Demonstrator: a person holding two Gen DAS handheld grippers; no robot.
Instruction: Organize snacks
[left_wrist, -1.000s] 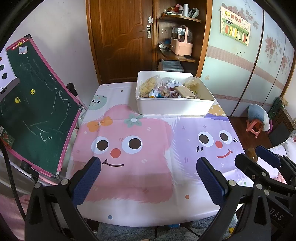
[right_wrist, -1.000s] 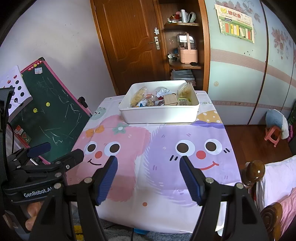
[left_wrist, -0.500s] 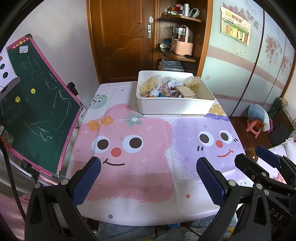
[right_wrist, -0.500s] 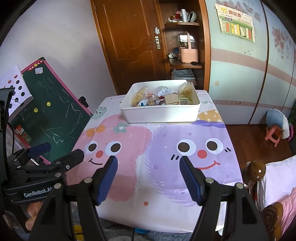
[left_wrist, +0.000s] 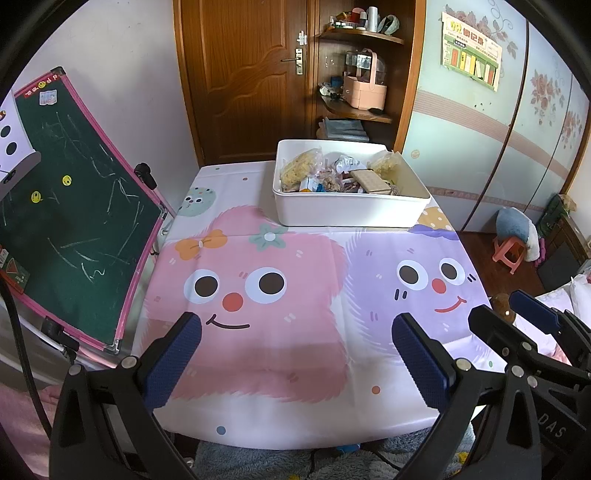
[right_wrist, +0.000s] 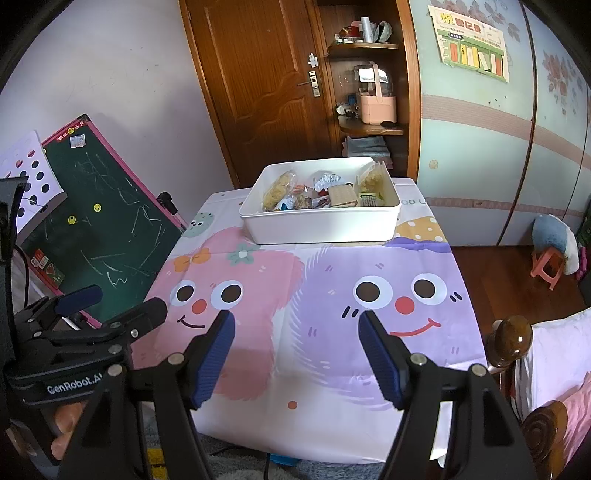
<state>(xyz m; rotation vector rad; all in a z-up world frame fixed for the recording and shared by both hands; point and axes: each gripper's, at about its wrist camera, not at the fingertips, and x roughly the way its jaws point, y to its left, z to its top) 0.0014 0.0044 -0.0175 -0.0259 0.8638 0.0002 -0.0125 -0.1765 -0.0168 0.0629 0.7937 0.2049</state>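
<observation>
A white bin (left_wrist: 347, 210) (right_wrist: 321, 229) full of mixed snack packets (left_wrist: 334, 177) (right_wrist: 325, 190) stands at the far end of the table. The table wears a cartoon cloth with a pink face (left_wrist: 236, 284) and a purple face (right_wrist: 388, 295). My left gripper (left_wrist: 293, 328) is open and empty over the near edge. My right gripper (right_wrist: 297, 326) is open and empty over the near edge, to the right of the left one. Each gripper shows in the other's view: the right one (left_wrist: 517, 317), the left one (right_wrist: 103, 314).
A green chalkboard with a pink frame (left_wrist: 70, 221) leans at the table's left. A wooden door and corner shelves (left_wrist: 354, 107) stand behind the bin. A wooden bedpost (right_wrist: 511, 341) and bedding are at the right. A pink stool (right_wrist: 548, 266) is on the floor.
Both grippers have edged slightly forward toward the bin; the bin sits a touch nearer in both views. Both stay open and empty.
</observation>
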